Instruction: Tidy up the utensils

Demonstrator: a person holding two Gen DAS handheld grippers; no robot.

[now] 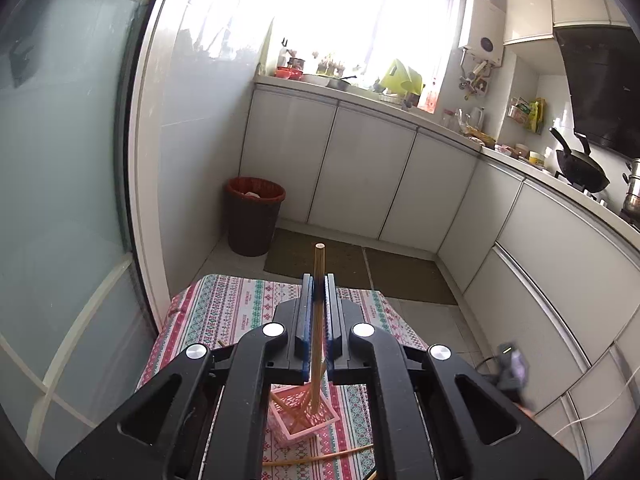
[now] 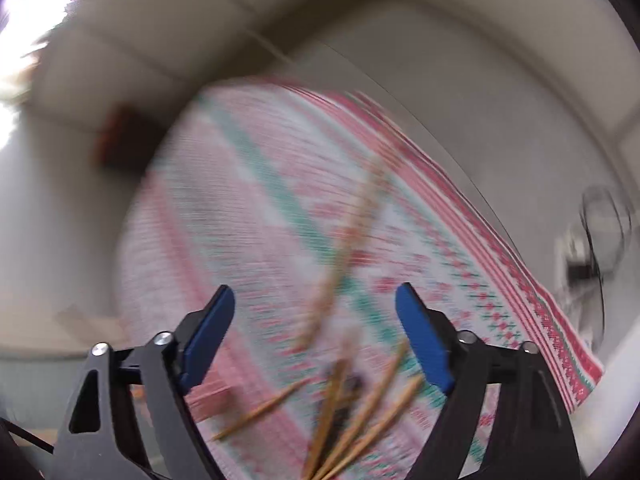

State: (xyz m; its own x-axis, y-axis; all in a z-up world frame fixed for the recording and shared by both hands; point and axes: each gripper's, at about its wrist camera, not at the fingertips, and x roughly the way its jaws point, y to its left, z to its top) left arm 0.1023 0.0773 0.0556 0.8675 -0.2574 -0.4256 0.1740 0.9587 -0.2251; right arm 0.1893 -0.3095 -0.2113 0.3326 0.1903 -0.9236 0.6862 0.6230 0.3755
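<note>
We hold one chopstick (image 1: 319,300) upright in the clamped left gripper (image 1: 319,312), above the pink basket (image 1: 300,412). Our right gripper (image 2: 316,320), spread and empty, points down at loose chopsticks (image 2: 360,420) scattered mid-tablecloth (image 2: 248,184), fanning away from its jaws.

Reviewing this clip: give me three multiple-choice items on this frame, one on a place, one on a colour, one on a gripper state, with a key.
1. Where is the lower end of the wooden chopstick in the left gripper?
A. in the pink plastic lattice basket
B. in a bin
C. on a stove

2. What colour are the right gripper's pads?
A. red
B. blue
C. white

3. How does the right gripper stand?
A. clamped on a spoon
B. shut, empty
C. open above loose chopsticks

Key: 1 A, the stick runs down into the basket; 2 B, both pads show blue; 3 C, a wide gap shows between the pads.
</note>
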